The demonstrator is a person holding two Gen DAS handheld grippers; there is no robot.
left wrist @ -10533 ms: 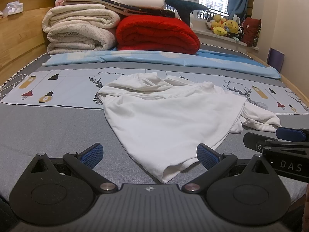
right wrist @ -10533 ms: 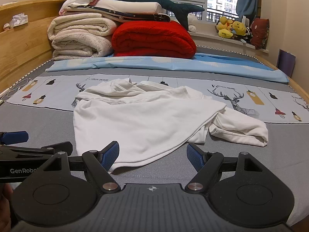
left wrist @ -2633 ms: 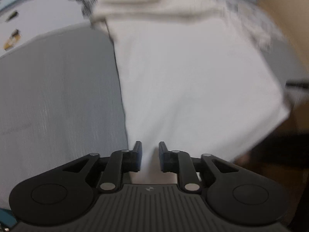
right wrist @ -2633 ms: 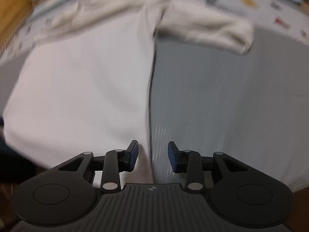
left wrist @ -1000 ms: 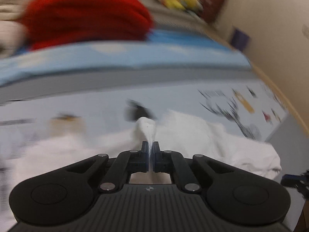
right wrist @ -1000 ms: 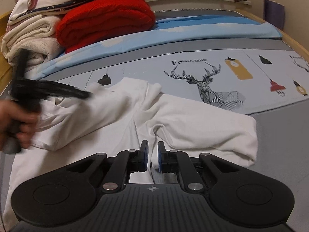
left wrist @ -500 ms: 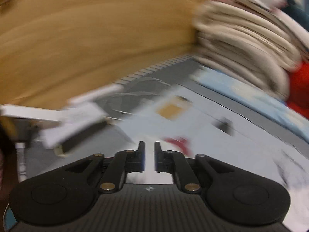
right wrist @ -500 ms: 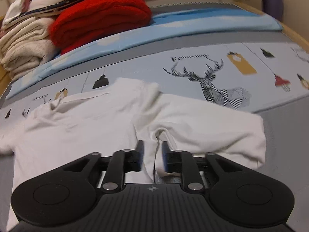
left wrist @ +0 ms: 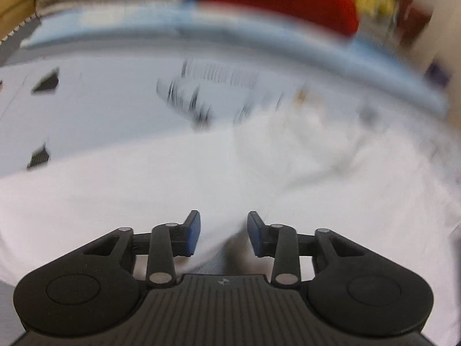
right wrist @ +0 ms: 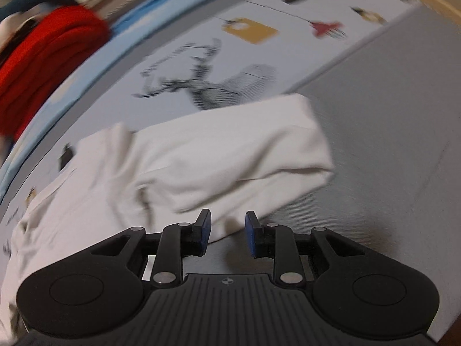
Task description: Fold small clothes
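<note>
Lying rumpled on ribbed grey bedding [right wrist: 389, 150], soft white shirt [right wrist: 230, 155], left claw [left wrist: 223, 233] just spreading, right claw [right wrist: 227, 232] just spreading

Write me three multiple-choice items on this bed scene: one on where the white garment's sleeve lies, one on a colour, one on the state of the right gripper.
1. In the right wrist view, the sleeve of the white garment lies
A. on the bed, ahead of the gripper
B. on top of the folded blanket
C. hanging off the bed's wooden frame

2. The folded blanket at the far end of the bed is
A. green
B. red
C. yellow

3. The right gripper is
A. shut on the sleeve
B. shut on nothing
C. open, its pads apart

Key: 1 A, the sleeve rests flat across the printed sheet and the grey cover. 2 B, the blanket is plainly red. 3 C, a clear gap shows between the blue pads, which press on no cloth.
</note>
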